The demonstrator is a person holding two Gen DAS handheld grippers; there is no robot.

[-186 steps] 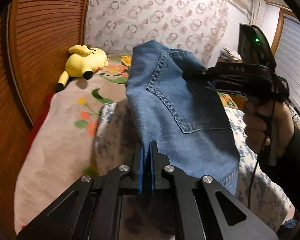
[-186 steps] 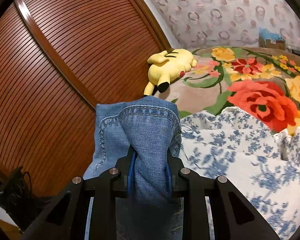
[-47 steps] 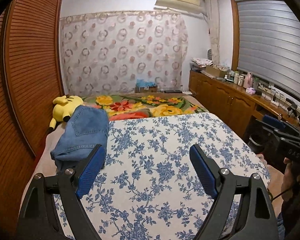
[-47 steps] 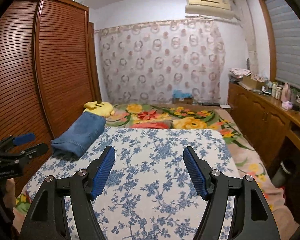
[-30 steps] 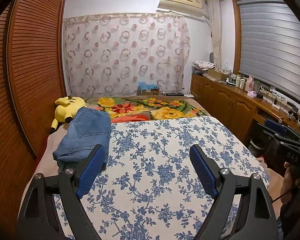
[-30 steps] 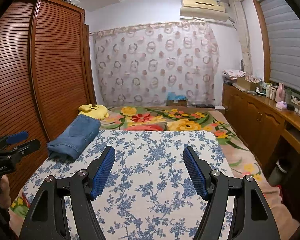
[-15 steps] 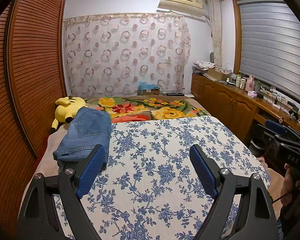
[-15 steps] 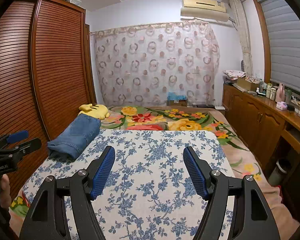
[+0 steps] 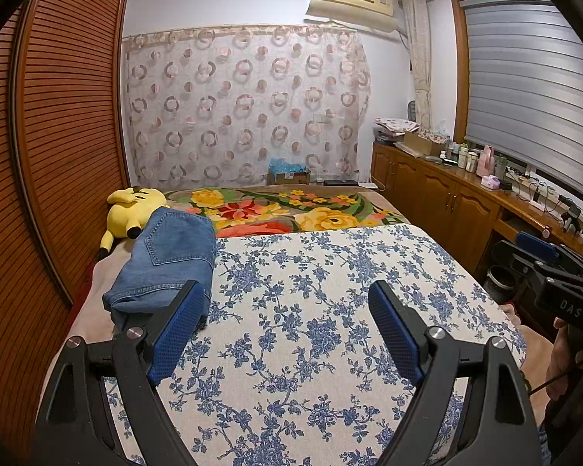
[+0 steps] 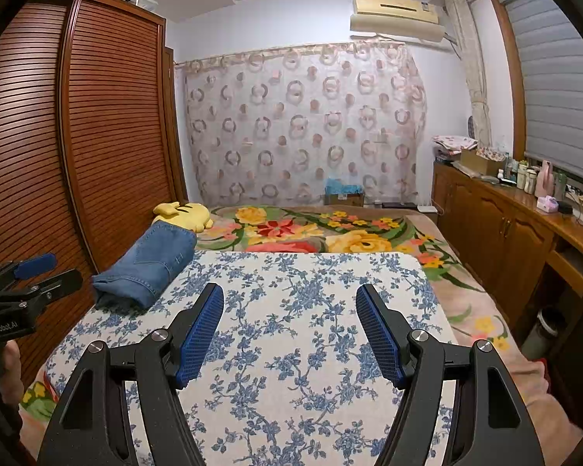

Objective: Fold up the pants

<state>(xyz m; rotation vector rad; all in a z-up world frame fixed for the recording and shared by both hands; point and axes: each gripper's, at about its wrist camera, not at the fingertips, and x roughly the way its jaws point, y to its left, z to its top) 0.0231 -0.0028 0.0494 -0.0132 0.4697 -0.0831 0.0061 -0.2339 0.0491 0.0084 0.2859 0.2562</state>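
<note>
Our fingers (image 9: 177,334) are spread wide on both the left gripper (image 9: 287,330) and right gripper (image 10: 289,330), holding nothing. We read "DAS" and "GenRobot.AI" on them. The folded pants (image 9: 167,262) lie at the bed's (image 9: 291,349) left edge, touching a partly hidden yellow plush (image 9: 130,211).

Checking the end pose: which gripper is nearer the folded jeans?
Left. The left gripper hangs open just right of the folded jeans; the right gripper, also open, sits farther right over the floral sheet.
</note>
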